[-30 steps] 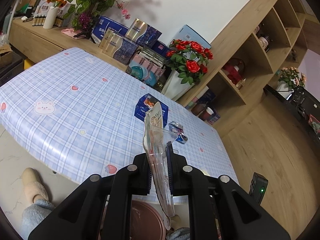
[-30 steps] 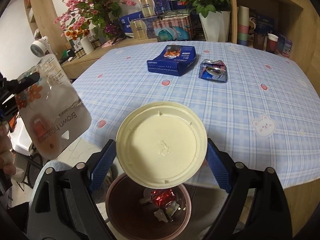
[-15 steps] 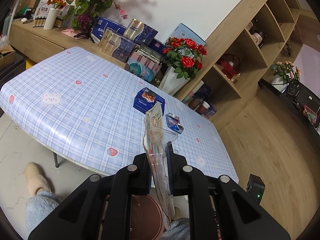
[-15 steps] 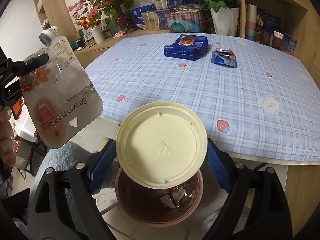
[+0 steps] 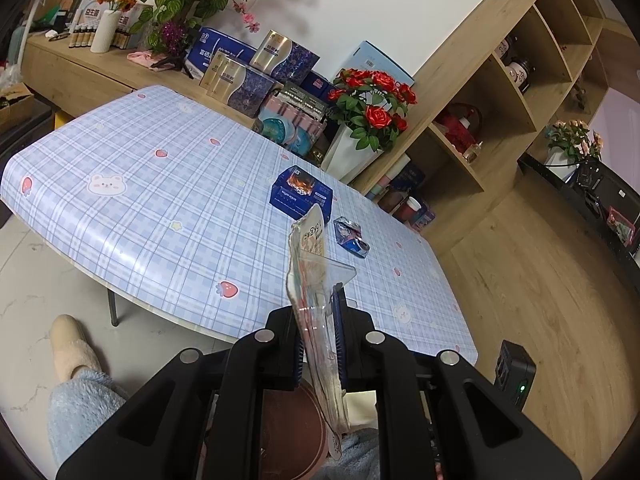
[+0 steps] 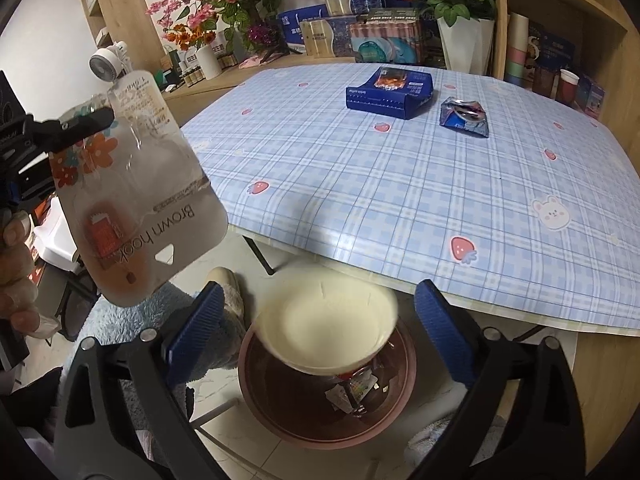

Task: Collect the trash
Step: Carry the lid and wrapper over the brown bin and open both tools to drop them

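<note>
Left wrist view: the left gripper (image 5: 317, 344), at lower centre of the frame, pinches a clear pouch (image 5: 311, 280) edge-on between its pads. A maroon bin (image 5: 288, 424) shows below, partly hidden by the gripper body. A blue box (image 5: 301, 195) and a crushed wrapper (image 5: 352, 237) lie on the table (image 5: 160, 200) mid-frame.

Right wrist view: the right gripper (image 6: 316, 336) is spread wide, and the cream lid (image 6: 326, 330) sits between its fingers touching neither (apparently falling) over the bin (image 6: 276, 412) at lower centre. The pouch hangs at left, off to the bin's side. To do this well, I judge the pouch should be brought over the bin's mouth before release.
</note>
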The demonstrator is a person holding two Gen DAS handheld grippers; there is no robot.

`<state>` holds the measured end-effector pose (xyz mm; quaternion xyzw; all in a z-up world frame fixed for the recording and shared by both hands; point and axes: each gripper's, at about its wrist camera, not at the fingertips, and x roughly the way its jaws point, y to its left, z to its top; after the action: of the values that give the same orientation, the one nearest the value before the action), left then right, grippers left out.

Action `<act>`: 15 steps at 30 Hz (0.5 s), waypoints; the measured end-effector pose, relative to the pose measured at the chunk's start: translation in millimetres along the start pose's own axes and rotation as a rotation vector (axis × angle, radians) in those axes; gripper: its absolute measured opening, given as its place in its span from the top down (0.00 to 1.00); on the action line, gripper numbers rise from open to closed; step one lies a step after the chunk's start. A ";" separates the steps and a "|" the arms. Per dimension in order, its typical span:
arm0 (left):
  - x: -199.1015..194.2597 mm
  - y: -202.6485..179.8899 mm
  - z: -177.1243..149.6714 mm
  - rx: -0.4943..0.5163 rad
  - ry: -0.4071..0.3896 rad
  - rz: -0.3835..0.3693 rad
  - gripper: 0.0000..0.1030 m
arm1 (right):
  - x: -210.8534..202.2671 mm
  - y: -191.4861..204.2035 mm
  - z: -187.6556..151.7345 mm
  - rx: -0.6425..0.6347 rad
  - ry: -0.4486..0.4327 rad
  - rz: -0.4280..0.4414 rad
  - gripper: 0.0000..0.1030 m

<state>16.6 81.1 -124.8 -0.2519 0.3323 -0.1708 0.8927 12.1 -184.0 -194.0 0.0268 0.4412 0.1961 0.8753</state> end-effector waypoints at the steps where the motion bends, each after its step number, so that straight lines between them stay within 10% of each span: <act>1: 0.2 0.1 -0.5 0.001 0.002 0.001 0.88 | -1.0 -1.1 0.8 0.004 -0.005 -0.004 0.08; 15: 11.6 -11.8 -16.1 0.054 0.064 0.008 0.88 | -44.7 -43.9 21.5 0.082 -0.203 -0.190 0.06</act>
<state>12.4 60.6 -134.5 -0.2211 0.3568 -0.1842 0.8888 19.1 -238.2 -156.5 0.0403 0.3585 0.0906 0.9282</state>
